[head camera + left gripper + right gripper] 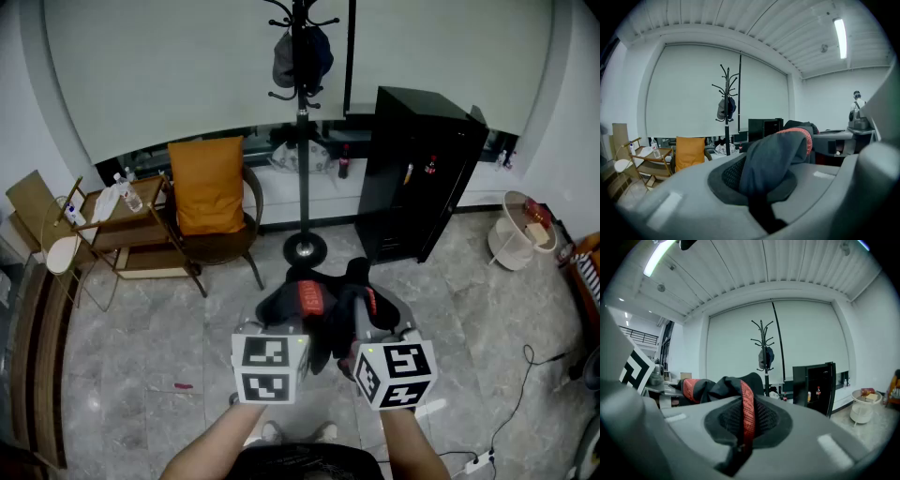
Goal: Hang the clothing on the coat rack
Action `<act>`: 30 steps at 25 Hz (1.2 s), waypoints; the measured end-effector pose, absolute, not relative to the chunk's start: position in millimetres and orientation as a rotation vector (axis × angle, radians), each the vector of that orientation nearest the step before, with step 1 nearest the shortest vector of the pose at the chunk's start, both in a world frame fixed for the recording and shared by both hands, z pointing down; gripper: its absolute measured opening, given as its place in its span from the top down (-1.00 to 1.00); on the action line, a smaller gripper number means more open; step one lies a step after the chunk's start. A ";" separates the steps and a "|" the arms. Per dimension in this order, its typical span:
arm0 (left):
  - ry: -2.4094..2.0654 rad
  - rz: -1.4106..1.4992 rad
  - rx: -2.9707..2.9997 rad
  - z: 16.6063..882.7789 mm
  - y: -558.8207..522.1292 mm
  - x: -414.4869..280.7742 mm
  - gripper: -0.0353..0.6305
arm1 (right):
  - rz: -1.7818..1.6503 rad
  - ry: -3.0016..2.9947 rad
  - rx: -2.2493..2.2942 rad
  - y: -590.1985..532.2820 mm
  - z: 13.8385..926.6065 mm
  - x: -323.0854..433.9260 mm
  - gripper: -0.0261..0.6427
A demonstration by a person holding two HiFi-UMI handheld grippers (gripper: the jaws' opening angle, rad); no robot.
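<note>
floor (141, 356): grey marble tiles
far edge: coat rack (303, 169), chair (222, 246), black cabinet (417, 178)
right edge: white basket (513, 236)

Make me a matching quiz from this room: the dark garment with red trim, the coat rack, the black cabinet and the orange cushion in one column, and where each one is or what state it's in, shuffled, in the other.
Column one:
1. garment
2. coat rack
3. black cabinet
4. orange cushion

Column two:
A. propped on the chair
B. clamped in the left gripper and the right gripper
C. has a dark item hanging near its top
D. stands right of the rack's pole in the head view

Pairs: 1-B, 2-C, 3-D, 4-A
</note>
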State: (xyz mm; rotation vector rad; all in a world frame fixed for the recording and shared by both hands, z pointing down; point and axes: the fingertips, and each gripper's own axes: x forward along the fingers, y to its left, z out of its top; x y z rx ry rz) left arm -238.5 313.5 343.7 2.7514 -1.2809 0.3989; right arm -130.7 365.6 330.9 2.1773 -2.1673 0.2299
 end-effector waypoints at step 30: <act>-1.327 0.401 2.705 355.2 255.9 -168.3 0.81 | 0.197 -2.237 2.046 306.2 340.6 -67.7 0.86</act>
